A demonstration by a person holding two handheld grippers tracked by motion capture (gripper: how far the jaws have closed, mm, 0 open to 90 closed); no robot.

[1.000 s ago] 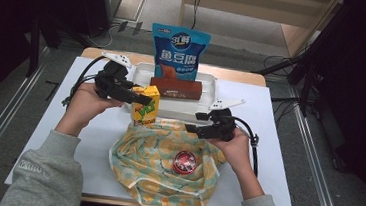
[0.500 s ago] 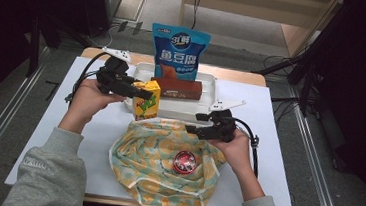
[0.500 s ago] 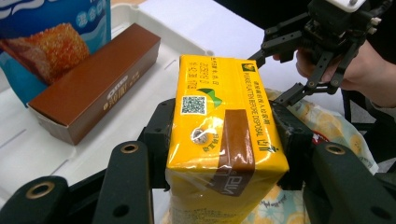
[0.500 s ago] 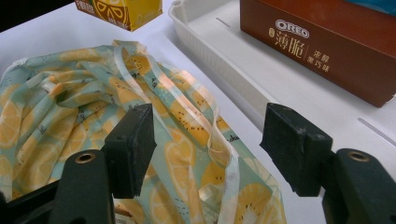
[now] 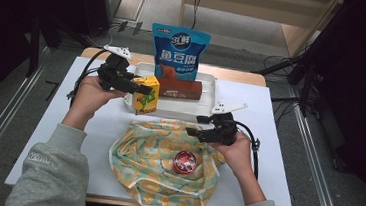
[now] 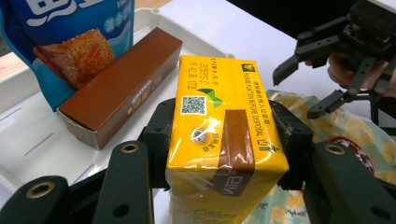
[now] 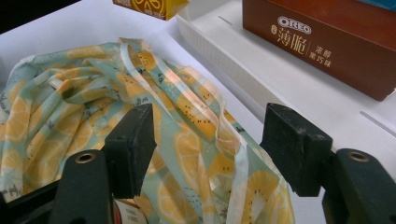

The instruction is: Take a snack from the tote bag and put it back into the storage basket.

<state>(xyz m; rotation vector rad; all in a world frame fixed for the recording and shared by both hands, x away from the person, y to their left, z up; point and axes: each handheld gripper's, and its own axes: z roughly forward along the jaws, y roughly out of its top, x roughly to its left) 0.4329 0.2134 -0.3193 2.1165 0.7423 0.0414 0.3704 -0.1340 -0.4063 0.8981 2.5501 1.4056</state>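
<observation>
My left gripper [image 5: 143,87] is shut on a yellow juice carton [image 5: 146,96], held upright at the front left corner of the white tray [image 5: 211,87]. In the left gripper view both pads press the sides of the carton [image 6: 224,121]. The tray holds a brown biscuit box [image 5: 182,89] and a blue snack pouch [image 5: 179,52] standing behind it. My right gripper [image 5: 196,126] stands open just above the far edge of a fruit-print cloth bag [image 5: 147,167], nothing between its pads [image 7: 135,144]. A red round tin [image 5: 184,162] lies on the cloth.
A white sheet [image 5: 276,156] covers the table, with bare room to the left and right of the cloth. Cables trail from both grippers. The tray's front wall [image 7: 219,60] runs close beside the cloth's edge.
My left gripper has carried the carton a little farther from me, up to the tray's corner. The right gripper has stayed where it was.
</observation>
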